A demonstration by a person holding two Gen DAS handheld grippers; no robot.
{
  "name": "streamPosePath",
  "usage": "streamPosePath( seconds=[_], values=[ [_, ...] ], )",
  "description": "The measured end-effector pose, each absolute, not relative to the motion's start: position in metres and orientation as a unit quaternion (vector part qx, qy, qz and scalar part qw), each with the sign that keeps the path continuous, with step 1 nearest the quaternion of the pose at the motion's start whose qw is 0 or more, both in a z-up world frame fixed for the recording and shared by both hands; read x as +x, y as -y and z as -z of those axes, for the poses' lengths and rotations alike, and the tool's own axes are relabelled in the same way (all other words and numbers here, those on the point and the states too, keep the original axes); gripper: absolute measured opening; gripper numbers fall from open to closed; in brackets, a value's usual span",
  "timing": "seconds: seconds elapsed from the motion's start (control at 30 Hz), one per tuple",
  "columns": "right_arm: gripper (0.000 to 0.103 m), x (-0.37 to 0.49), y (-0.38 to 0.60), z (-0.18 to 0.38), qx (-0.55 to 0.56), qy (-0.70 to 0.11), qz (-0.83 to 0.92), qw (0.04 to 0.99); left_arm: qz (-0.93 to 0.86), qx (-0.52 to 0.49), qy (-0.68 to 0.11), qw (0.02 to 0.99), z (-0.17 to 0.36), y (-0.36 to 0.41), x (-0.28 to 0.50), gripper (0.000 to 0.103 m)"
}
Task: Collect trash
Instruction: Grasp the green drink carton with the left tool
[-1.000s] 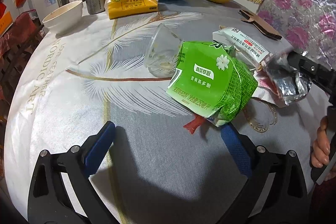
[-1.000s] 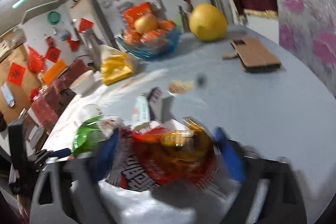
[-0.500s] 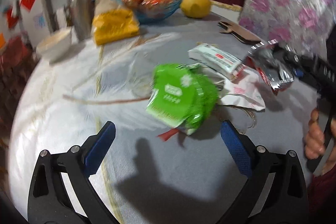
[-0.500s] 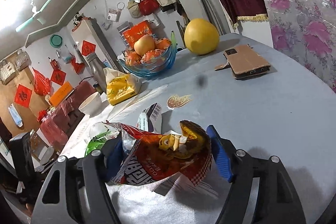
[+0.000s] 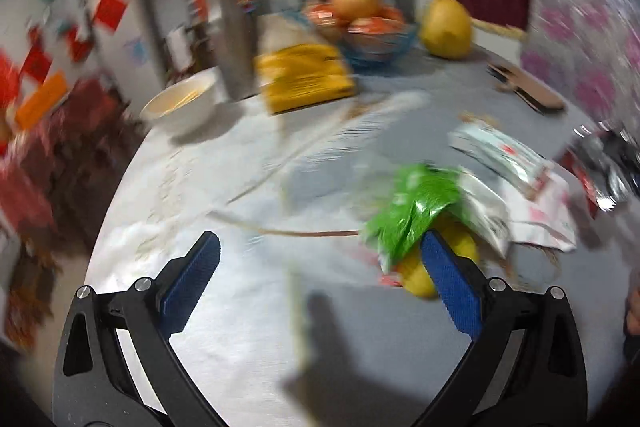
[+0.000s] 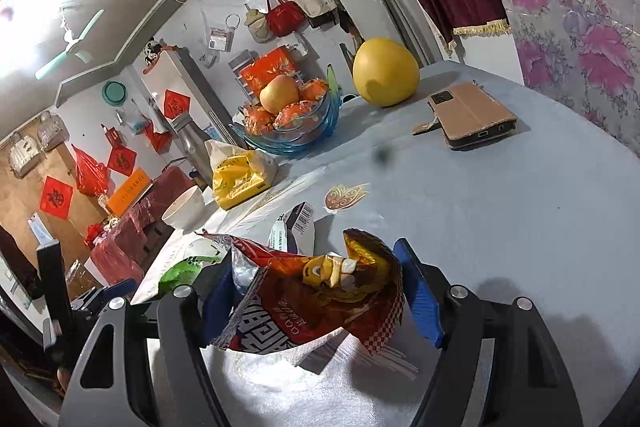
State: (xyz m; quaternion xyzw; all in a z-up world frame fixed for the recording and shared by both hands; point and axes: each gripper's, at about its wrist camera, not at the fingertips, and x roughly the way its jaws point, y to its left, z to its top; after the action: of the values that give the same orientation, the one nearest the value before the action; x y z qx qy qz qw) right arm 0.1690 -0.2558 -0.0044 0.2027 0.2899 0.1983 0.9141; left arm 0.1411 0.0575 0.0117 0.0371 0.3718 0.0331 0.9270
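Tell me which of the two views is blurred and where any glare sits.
Left wrist view: motion-smeared throughout, the green wrapper and white bowl streaked, only the left gripper crisp. Right wrist view: sharp, the red snack bag readable in the right gripper, with blown-out glare at the upper left.

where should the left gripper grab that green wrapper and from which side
Grip the green wrapper at its raised, crumpled near-left edge, coming in low from the open tablecloth side. White wrappers crowd its right and far side. It is thin and creased, so pinch a standing fold. The left gripper has its jaws wide open.
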Motion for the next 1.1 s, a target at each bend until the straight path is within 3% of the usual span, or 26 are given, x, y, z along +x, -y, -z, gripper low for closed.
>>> streamPosePath(
  seconds=[0.2,0.47,0.73,1.1],
  values=[
    [0.074,0.167,0.256,0.003,0.202,-0.285,-0.198,0.916,-0.047,0.004,-0.376,0.925,-0.016,-0.086,0.133,0.096],
    [0.075,0.166,0.256,0.004,0.203,-0.285,-0.199,0.916,0.071,0.033,-0.357,0.931,-0.022,-0.021,0.117,0.096],
    [0.075,0.166,0.257,0.003,0.204,-0.284,-0.201,0.915,-0.01,0.113,-0.398,0.91,0.006,0.02,0.157,0.096],
    [0.075,0.166,0.254,0.003,0.204,-0.283,-0.202,0.915,-0.028,0.071,-0.405,0.911,0.007,-0.02,0.154,0.097]
  ],
)
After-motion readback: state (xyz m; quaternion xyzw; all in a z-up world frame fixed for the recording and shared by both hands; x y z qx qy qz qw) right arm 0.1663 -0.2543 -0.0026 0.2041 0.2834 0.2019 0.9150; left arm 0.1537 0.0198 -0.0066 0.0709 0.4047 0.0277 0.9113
